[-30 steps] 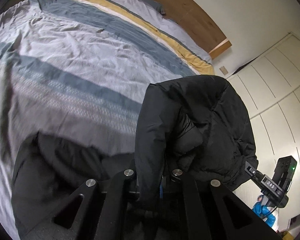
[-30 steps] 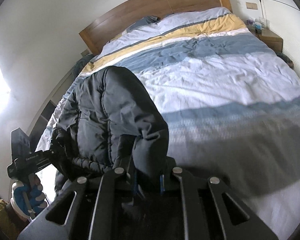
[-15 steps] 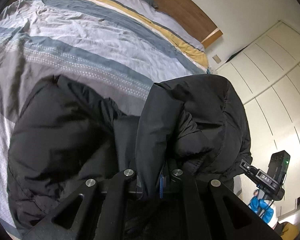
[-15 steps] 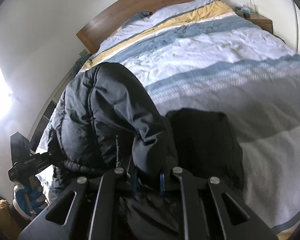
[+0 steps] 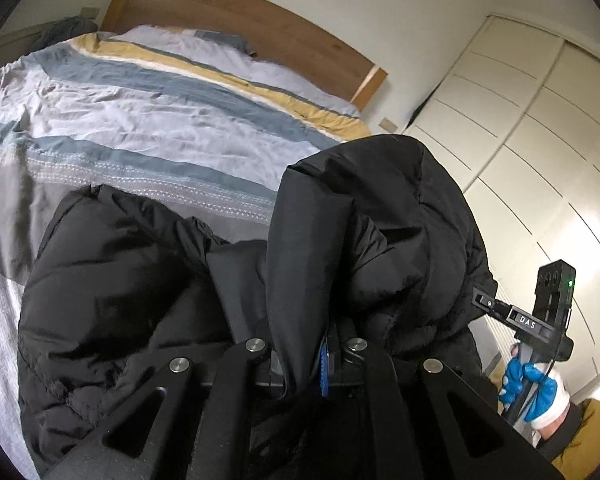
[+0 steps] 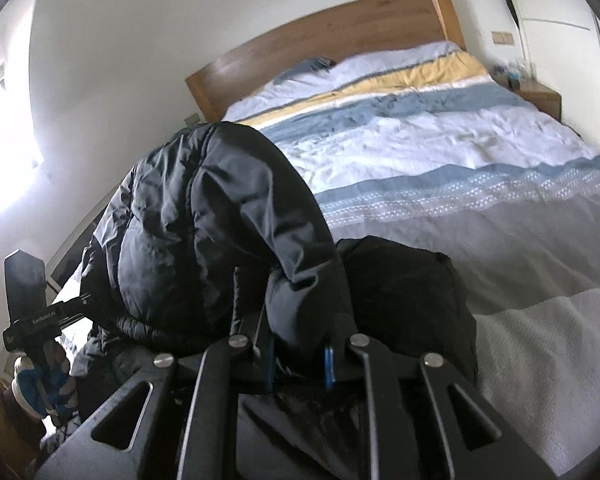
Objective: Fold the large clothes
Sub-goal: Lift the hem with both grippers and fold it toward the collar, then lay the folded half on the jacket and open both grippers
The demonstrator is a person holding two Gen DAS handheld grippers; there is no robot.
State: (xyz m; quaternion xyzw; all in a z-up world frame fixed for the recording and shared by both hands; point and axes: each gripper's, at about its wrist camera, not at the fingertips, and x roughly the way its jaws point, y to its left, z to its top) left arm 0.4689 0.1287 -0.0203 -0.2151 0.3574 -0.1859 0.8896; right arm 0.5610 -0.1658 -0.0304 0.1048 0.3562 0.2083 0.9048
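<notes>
Left wrist: hand-held gripper (image 5: 306,354) clamps black jacket (image 5: 132,300) over bed (image 5: 148,140).

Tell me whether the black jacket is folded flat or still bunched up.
Bunched up. The black jacket humps up between both tongs, left tongs and right tongs each pinching it, while its lower part slumps on the bed.

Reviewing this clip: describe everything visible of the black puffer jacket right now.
The black puffer jacket is quilted and padded, with a slightly shiny, nylon-looking shell. A fold of it is pinched in the left claw and another in the right claw, so that its upper part humps up between them. Its lower part lies crumpled on the striped bedspread near the foot of the bed. Zip, collar and cuffs cannot be made out.
</notes>
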